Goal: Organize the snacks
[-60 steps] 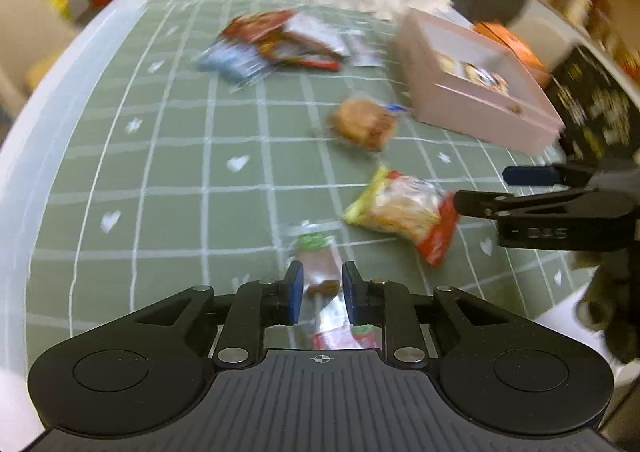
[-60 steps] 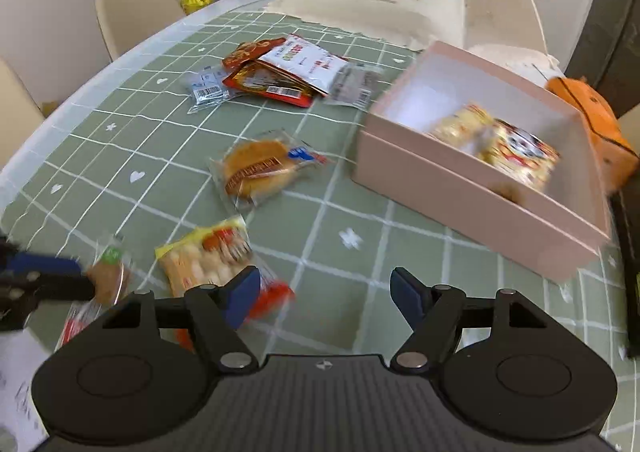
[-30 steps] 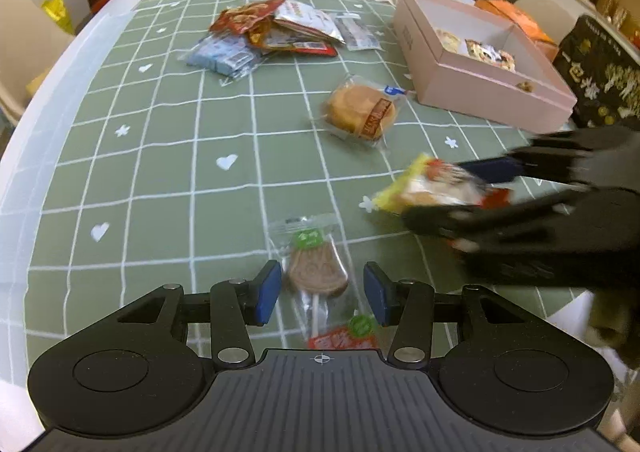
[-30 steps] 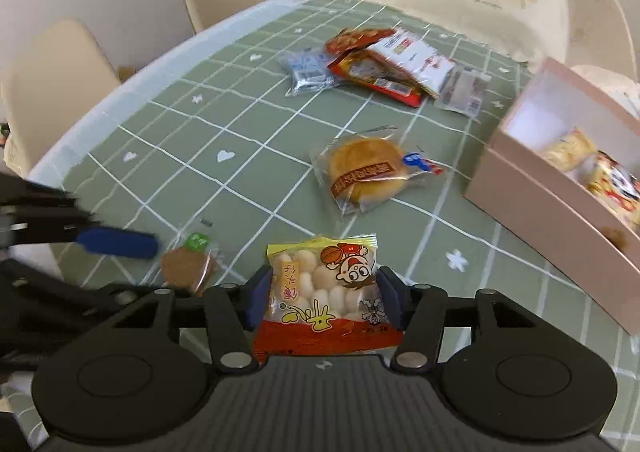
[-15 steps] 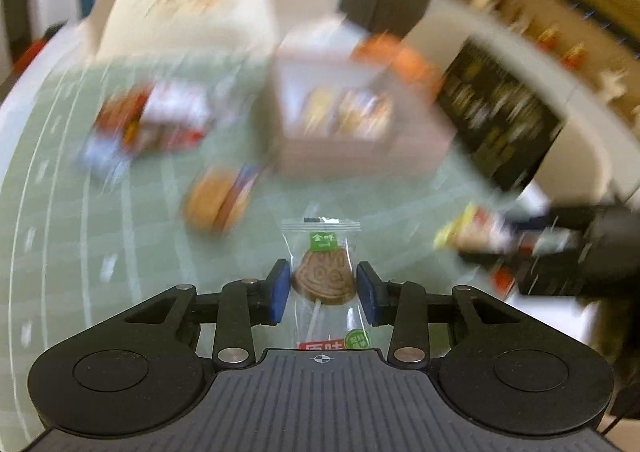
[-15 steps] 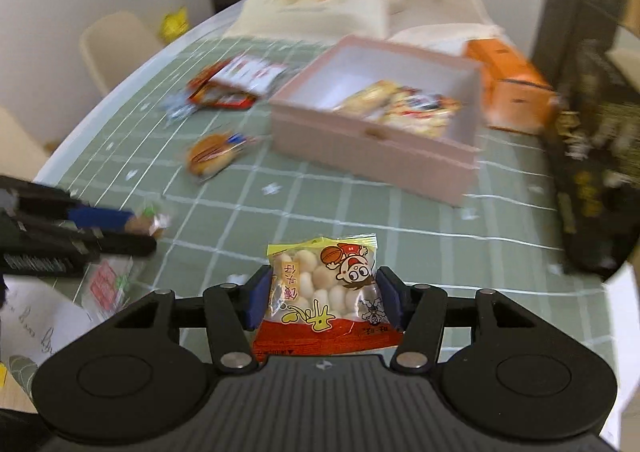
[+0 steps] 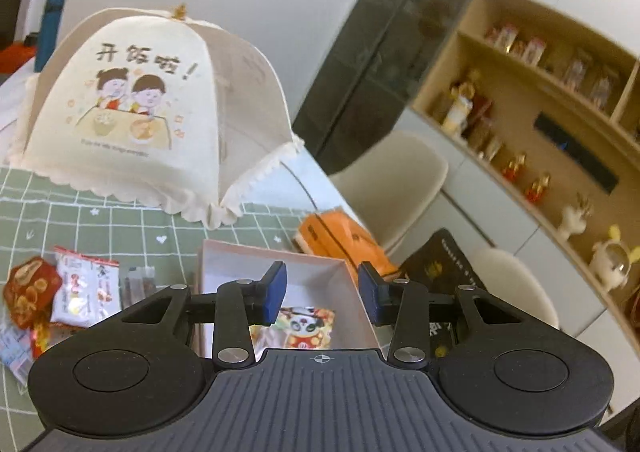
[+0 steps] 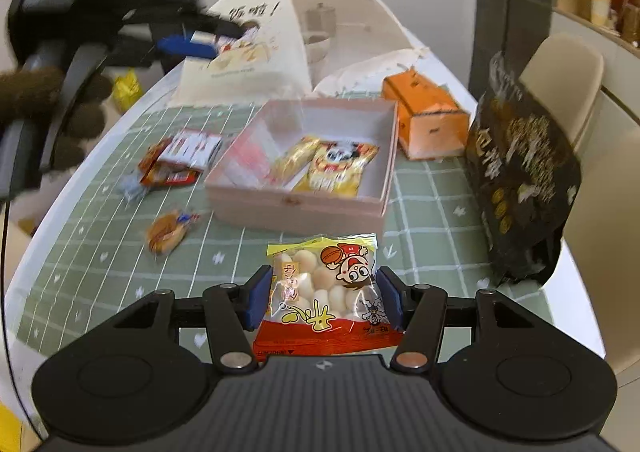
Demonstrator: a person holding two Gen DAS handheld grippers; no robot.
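Right gripper (image 8: 322, 298) had its fingers (image 8: 256, 302) clamped on the sides of the yellow-and-red snack bag (image 8: 326, 298), held up off the surface (image 8: 432, 220) at lower centre of the right wrist view. The pink box (image 8: 296, 208) sat just beyond it, mid frame, with two yellow packets (image 8: 334, 170) already inside.

Left gripper (image 7: 322, 294) hung above the same box (image 7: 280, 264); its fingers (image 7: 276, 292) were opening and I saw nothing between them. Through the gap I could see a panda-print packet (image 7: 306, 326) lying in the box. In the right wrist view that gripper showed blurred at upper left.

Loose snacks on the surface: a round cake in clear wrap (image 8: 168, 232) left of the box, and a red and white packet pile (image 8: 180, 160) further back. Orange carton (image 8: 428, 120) behind the box on the right, black bag (image 8: 520, 180) at right edge, mesh food cover (image 7: 132, 112) at the back.
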